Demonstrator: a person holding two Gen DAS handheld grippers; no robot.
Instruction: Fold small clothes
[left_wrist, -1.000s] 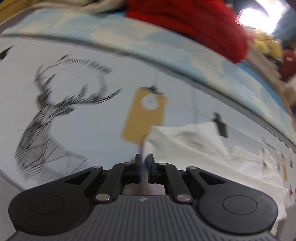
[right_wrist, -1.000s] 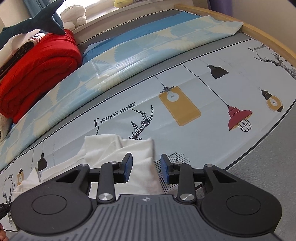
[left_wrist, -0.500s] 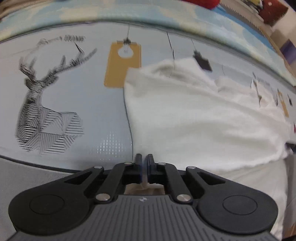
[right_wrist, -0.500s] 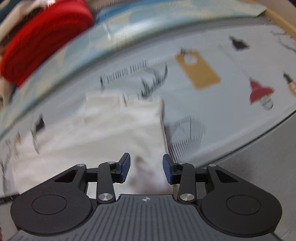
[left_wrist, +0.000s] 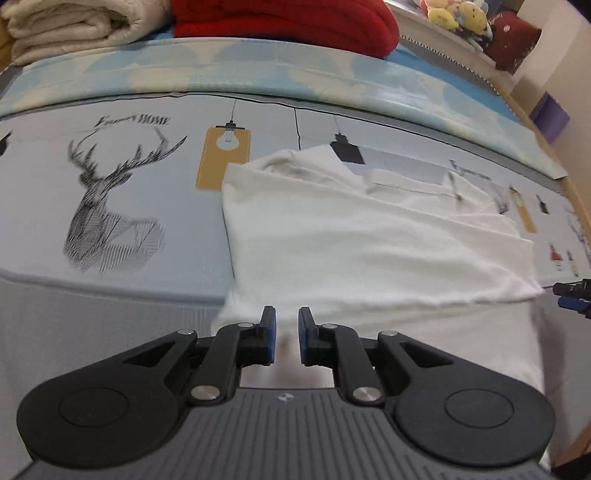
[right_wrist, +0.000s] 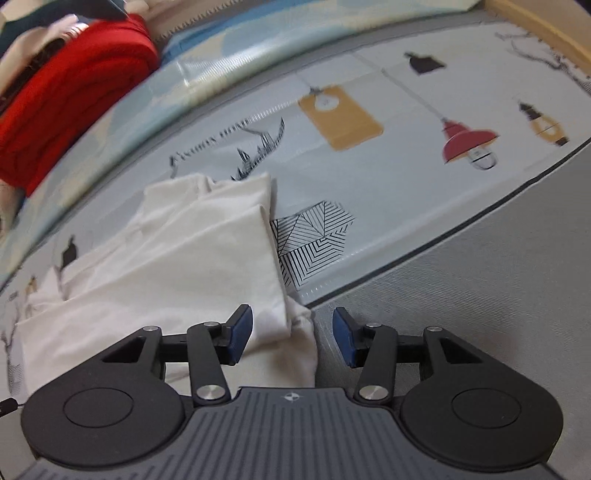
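Observation:
A small white garment (left_wrist: 369, 236) lies folded over on the printed bedsheet, its near part hanging over the bed's front edge. It also shows in the right wrist view (right_wrist: 177, 266). My left gripper (left_wrist: 283, 334) is open with a narrow gap, empty, just above the garment's near left part. My right gripper (right_wrist: 291, 338) is open wide and empty, over the garment's near right corner. The right gripper's tips (left_wrist: 570, 295) show at the far right of the left wrist view.
A red folded blanket (left_wrist: 288, 18) and a cream quilt (left_wrist: 66, 26) lie at the back of the bed. Plush toys (left_wrist: 458, 14) sit on a sill behind. The sheet (left_wrist: 110, 192) carries deer and lamp prints. The wooden bed frame (right_wrist: 535, 22) runs along the right.
My left gripper has opened and let go of the garment, which now lies folded flat. Both grippers have drawn back toward the bed's front edge. The right gripper has opened wider.

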